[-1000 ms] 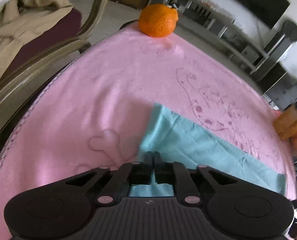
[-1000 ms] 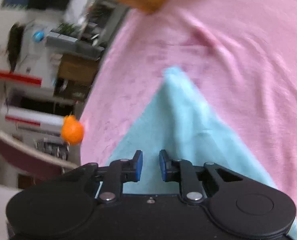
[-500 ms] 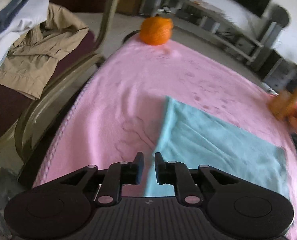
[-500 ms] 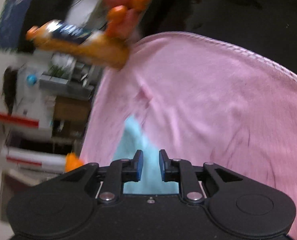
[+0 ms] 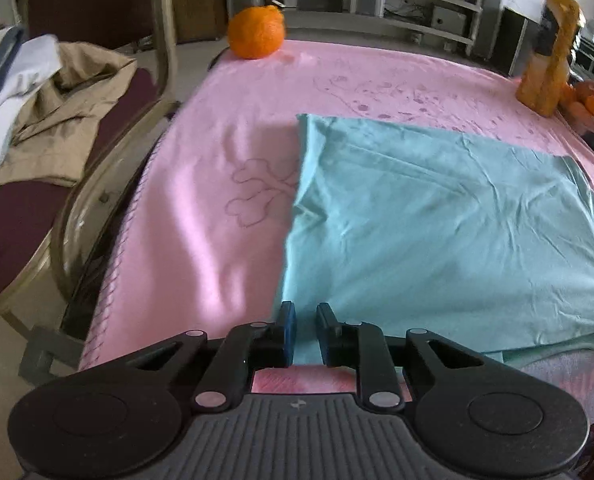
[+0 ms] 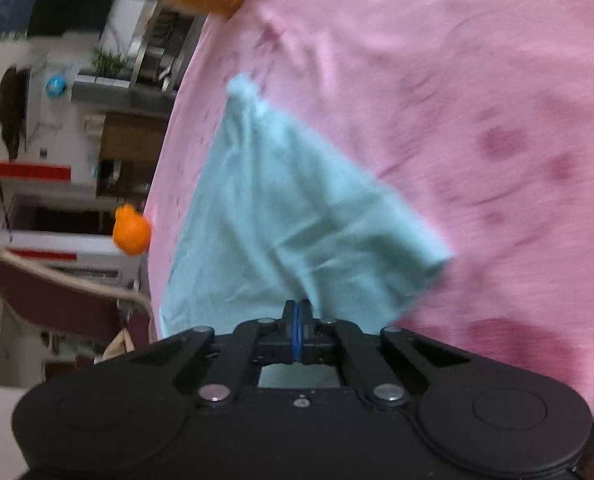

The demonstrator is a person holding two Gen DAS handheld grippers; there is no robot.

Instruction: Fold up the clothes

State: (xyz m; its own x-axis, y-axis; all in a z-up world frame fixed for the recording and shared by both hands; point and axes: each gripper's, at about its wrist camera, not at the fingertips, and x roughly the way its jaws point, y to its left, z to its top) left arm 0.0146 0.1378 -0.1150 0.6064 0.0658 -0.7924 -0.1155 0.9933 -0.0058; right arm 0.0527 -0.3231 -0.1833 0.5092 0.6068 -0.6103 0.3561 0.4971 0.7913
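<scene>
Since the earlier frame, right hand-held gripper (image 6: pixel 297 312) has closed, pinching the teal cloth (image 6: pixel 281 216) and lifting its edge. Left hand-held gripper (image 5: pixel 305 330) has released; fingers parted above the teal cloth's near corner on the pink-covered tabletop (image 5: pixel 217 184).

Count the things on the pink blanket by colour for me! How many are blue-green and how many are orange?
Blue-green: 1, the teal cloth.
Orange: 2, the big orange and the orange bottle. The small oranges beside the bottle are too bunched to count.
Total: 3.
</scene>
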